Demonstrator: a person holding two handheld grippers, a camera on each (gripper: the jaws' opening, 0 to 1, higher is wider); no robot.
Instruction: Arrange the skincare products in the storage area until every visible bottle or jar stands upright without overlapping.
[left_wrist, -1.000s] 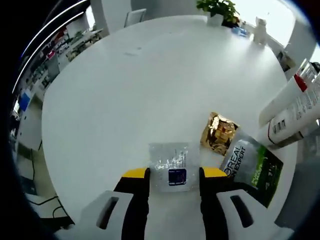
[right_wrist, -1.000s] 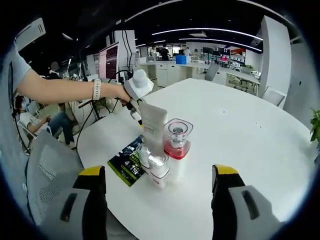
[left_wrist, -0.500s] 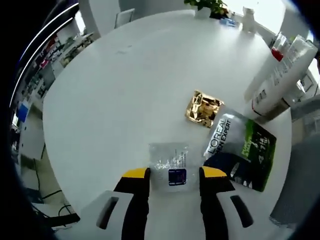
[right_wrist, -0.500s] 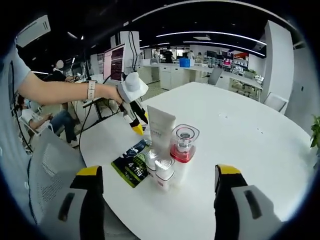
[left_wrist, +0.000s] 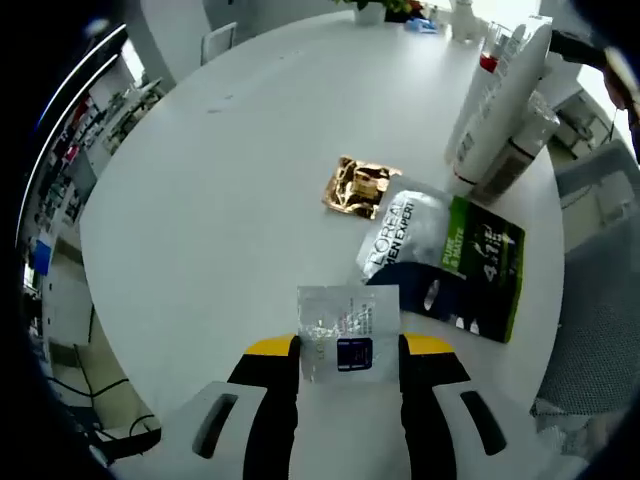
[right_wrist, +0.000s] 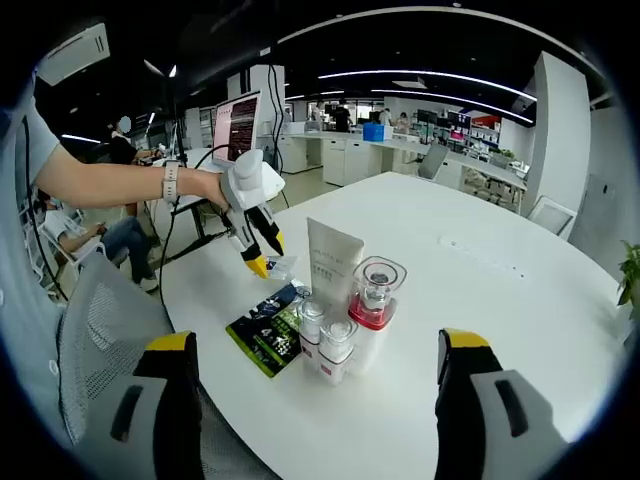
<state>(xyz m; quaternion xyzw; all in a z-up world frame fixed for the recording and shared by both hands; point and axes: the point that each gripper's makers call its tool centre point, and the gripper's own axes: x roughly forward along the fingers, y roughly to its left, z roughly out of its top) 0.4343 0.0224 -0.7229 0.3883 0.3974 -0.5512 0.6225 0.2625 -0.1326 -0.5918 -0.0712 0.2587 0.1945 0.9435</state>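
The left gripper (left_wrist: 348, 347) pinches a clear sachet (left_wrist: 347, 333) above the desk (left_wrist: 220, 190)'s near edge: light, floppy, slippery, best taken by its edge. The right gripper (right_wrist: 318, 345) gapes wide near the upright bottles (right_wrist: 345, 315).

Yellow-tipped left tongs (left_wrist: 349, 346) grip a clear plastic sachet (left_wrist: 349, 332) above the round white table (left_wrist: 230, 190); beyond lie a crumpled gold foil packet (left_wrist: 360, 187) and a green-black pouch (left_wrist: 450, 264); white tubes (left_wrist: 500, 100) stand upright.

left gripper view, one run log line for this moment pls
left gripper: shut on clear sachet | right gripper: open, holding nothing | green pouch, gold sachet: flat on table | bottles: upright
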